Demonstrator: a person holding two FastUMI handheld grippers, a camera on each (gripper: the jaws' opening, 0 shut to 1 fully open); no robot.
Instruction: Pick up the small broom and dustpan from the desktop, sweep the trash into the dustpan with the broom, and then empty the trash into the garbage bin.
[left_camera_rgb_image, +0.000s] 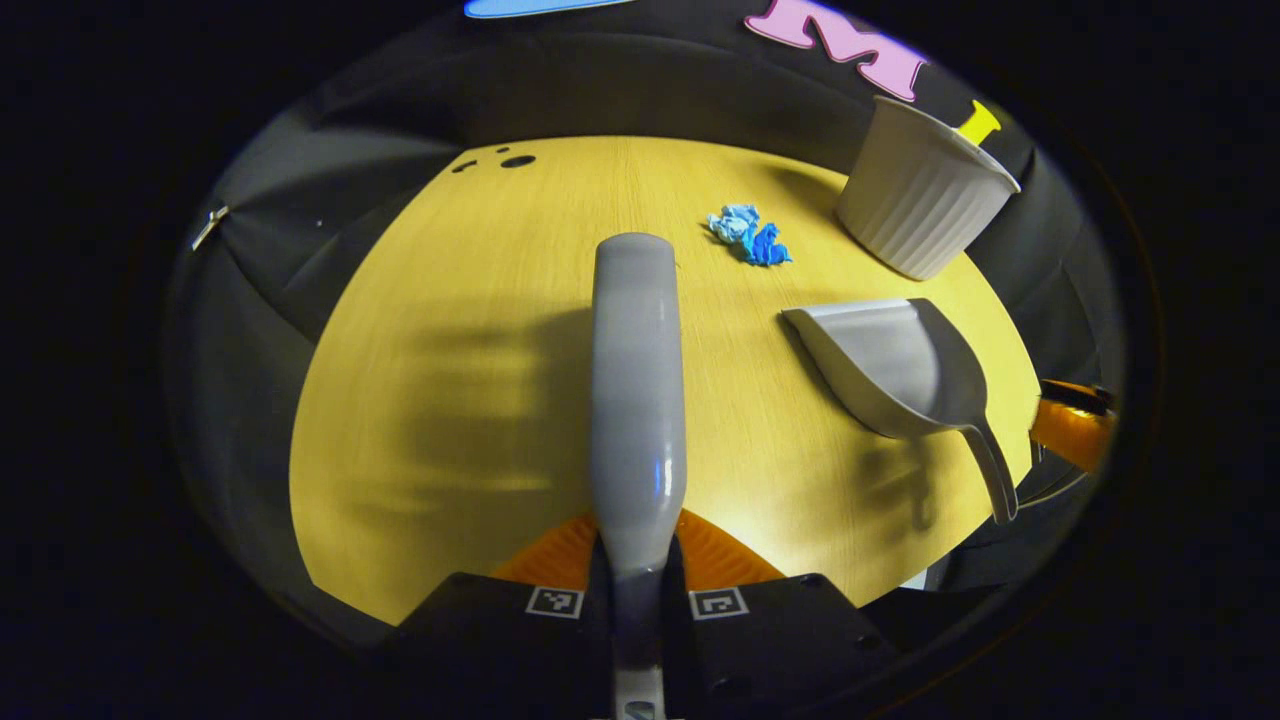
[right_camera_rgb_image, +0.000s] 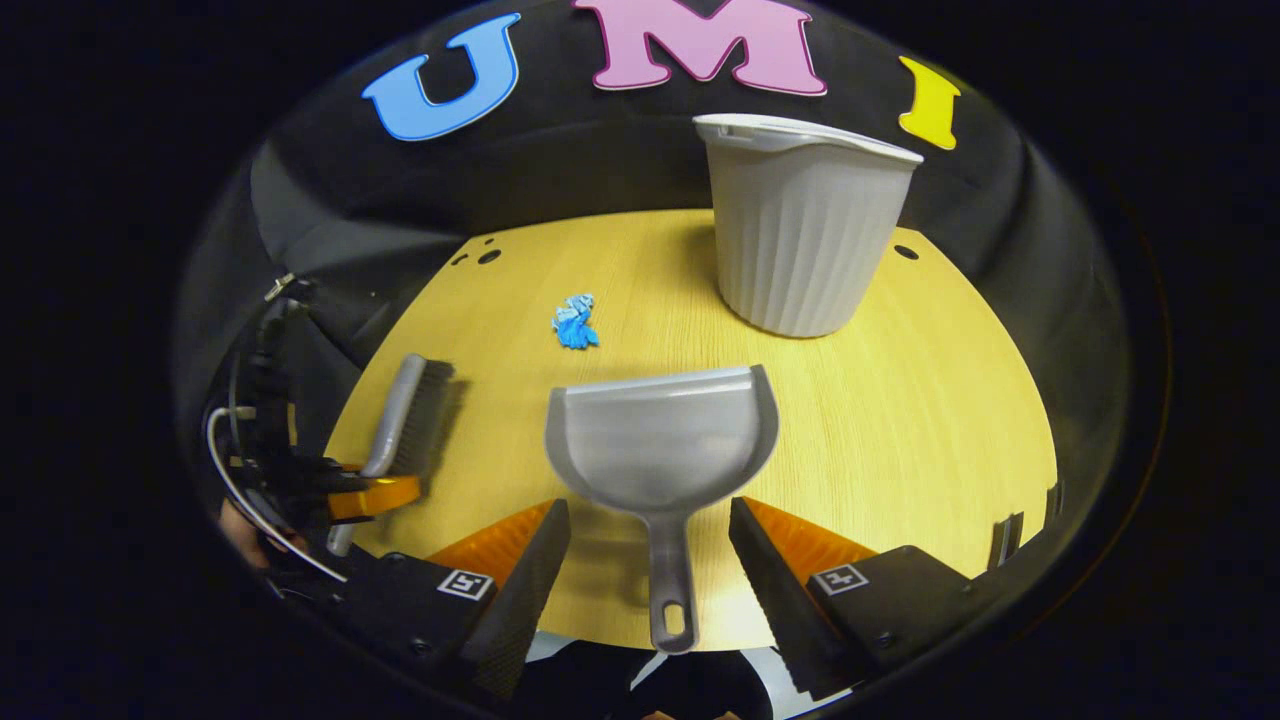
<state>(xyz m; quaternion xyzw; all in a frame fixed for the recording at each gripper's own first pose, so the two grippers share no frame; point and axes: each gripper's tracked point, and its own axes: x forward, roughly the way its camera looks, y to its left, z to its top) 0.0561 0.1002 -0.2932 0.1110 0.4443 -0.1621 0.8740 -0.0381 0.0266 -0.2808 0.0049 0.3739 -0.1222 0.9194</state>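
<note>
Left gripper (left_camera_rgb_image: 637, 590) clamped on grey plastic broom (left_camera_rgb_image: 636, 380), frame centre. Right gripper (right_camera_rgb_image: 650, 555) spread around grey plastic dustpan (right_camera_rgb_image: 662, 445) handle, lower centre, not touching.

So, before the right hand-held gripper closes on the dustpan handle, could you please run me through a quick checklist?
1. Broom held in left hand-held gripper: ok, both fingers clamp its handle.
2. Right hand-held gripper open: ok.
3. Dustpan handle between the right fingers: ok, roughly centred, not yet touched.
4. Dustpan flat on the table: ok.
5. Trash, a crumpled blue wad, still on the table beyond the dustpan: ok.
6. Garbage bin upright and open: ok.
</note>
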